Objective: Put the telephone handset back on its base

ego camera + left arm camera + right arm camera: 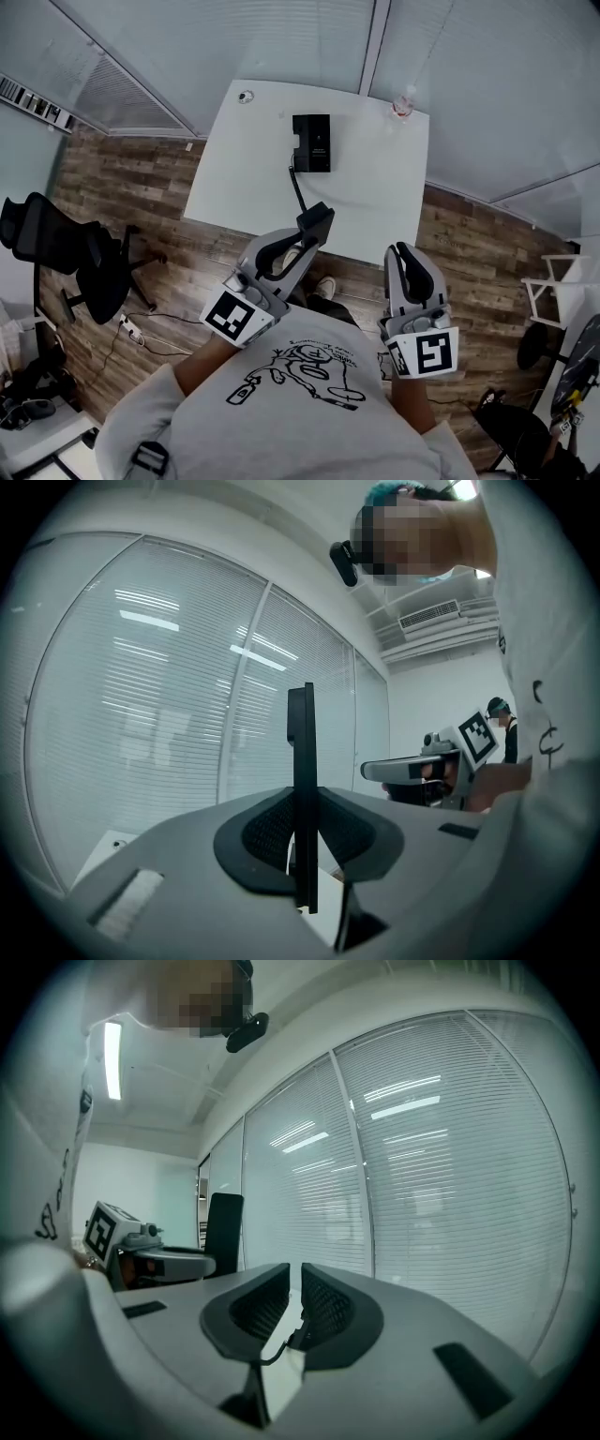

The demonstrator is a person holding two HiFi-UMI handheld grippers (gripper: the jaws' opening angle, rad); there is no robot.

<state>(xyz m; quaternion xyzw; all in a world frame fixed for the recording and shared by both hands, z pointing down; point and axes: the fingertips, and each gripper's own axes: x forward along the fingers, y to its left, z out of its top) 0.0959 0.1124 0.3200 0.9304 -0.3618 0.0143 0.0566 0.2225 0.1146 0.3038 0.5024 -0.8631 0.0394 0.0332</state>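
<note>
We saw a white table [375, 187] standing on a wooden floor [131, 183], its far edge against walls of glass covered with closed blinds [234, 37]. On the far left corner of the table lay a small round thing [246, 96], and near the far right corner stood a small clear object [402, 105]; we could not tell what either was. To the left, well apart from the table, stood a black office chair [66, 248], and nearer to us a white power strip [128, 327] lay on the floor. At the right edge stood a white frame [548, 286]. A long ceiling lamp [113, 1058] was lit.
</note>
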